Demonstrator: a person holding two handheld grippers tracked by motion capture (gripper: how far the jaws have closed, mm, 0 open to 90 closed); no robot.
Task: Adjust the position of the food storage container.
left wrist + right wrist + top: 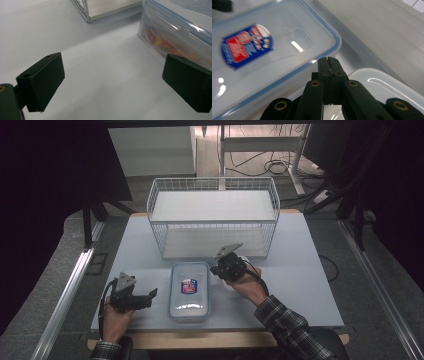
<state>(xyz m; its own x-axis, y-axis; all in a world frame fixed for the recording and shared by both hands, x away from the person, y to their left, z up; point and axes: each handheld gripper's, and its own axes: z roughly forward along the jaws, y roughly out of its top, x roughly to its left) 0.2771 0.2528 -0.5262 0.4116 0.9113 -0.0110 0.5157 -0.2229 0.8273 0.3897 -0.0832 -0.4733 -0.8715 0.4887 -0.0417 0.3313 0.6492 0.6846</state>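
A clear plastic box (189,291) with a blue-edged lid and a red and blue label lies at the table's front middle. Through its side wall (175,37) I see orange and yellow contents. My left gripper (150,296) rests to the box's left, pointing at it, and stands open (112,82) with bare table between the pads. My right gripper (217,269) hovers at the box's right far corner, shut with nothing between the fingers (329,61). Beneath it lies a white plastic tub or lid (384,85), partly hidden by the hand (231,288).
A white wire basket (212,181) with a pale board floor stands behind the box, its near corner close (86,11). The table (300,270) has bare room on the right. Cables lie on the floor behind.
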